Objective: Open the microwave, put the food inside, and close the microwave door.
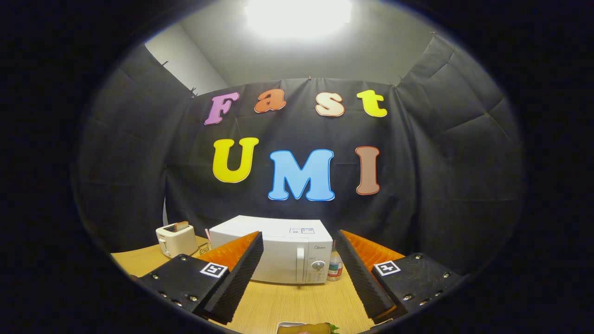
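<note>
A white microwave [283, 253] stands at the back of the wooden table [297, 301], its door shut, with a vertical handle [300, 264] and a round dial [318, 265] on its right side. My gripper [299, 243] is open, raised above the table, and the microwave shows beyond and between the two fingers. Nothing is held. Just below the fingers, at the near table edge, lies a plate [290, 326] with food [311, 329] on it, a bun with a bit of green; most of it is cut off.
A cream toaster [175, 240] with bread in its slot stands left of the microwave, with a small wire rack [203, 248] beside it. A small bottle [335, 266] stands at the microwave's right side. Bare wood lies between the plate and the microwave.
</note>
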### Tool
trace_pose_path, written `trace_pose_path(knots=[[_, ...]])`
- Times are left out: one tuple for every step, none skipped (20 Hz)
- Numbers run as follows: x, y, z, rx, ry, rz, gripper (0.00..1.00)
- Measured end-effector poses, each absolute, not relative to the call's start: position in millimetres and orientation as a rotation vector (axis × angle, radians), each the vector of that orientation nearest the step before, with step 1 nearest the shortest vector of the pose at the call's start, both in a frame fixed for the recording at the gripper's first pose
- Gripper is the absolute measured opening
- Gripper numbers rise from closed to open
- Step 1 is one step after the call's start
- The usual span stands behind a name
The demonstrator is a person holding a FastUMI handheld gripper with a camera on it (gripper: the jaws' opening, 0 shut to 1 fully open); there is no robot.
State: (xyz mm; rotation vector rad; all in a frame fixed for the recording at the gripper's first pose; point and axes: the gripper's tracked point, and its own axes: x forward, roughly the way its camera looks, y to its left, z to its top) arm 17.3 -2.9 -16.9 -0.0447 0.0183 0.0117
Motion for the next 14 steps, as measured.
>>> trace_pose_path(knots=[[21.4,-3.3,-18.5,-0.045,0.017,0.012,0.99],[26.5,-3.7,-21.5,-0.042,0.02,0.015,0.99],[32.3,-3.8,-26.4,-0.04,0.025,0.017,0.99],[38.7,-4.1,-30.4,-0.039,0.03,0.021,0.99],[46.4,-4.5,-34.6,-0.041,0.036,0.025,0.99],[54.0,-5.8,-40.5,-0.045,0.043,0.027,0.99],[62.8,-6.7,-47.7,-0.049,0.054,0.033,0.99],[71.8,-7.6,-55.3,-0.052,0.068,0.038,0.99],[82.6,-9.5,-63.8,-0.052,0.082,0.042,0.99],[91.4,-10.6,-71.3,-0.049,0.094,0.047,0.99],[102.1,-11.7,-80.1,-0.045,0.112,0.052,0.99],[113.2,-12.2,-90.9,-0.044,0.131,0.06,0.99],[124.2,-12.3,-101.1,-0.046,0.153,0.068,0.99],[134.4,-13.2,-111.4,-0.052,0.172,0.073,0.99]])
